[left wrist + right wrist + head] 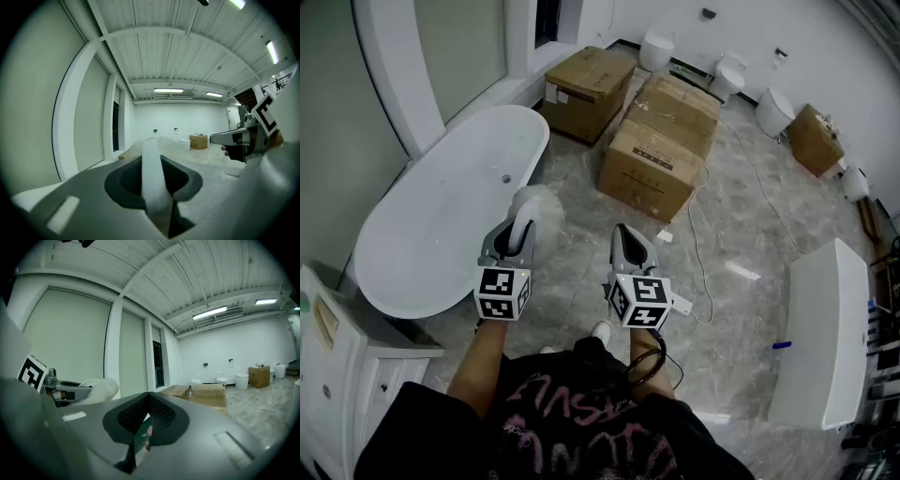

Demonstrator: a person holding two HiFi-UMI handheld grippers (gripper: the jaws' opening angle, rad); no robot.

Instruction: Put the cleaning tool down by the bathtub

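A white freestanding bathtub (441, 220) lies at the left of the head view. My left gripper (522, 228) is held over the floor just beside its right rim, shut on the cleaning tool. The tool's fluffy white head (536, 201) sticks out past the fingertips. In the left gripper view its flat white handle (151, 174) runs up between the closed jaws. The right gripper view shows the same fluffy head (97, 388) at the left. My right gripper (624, 236) hangs level with the left one, about a hand's width to its right, shut with nothing held.
Three big cardboard boxes (661, 145) stand on the grey marble floor ahead. White toilets (731, 77) line the far wall. A white cabinet (342, 361) sits at the near left, a white slab (825, 328) at the right, and a cable (703, 253) trails across the floor.
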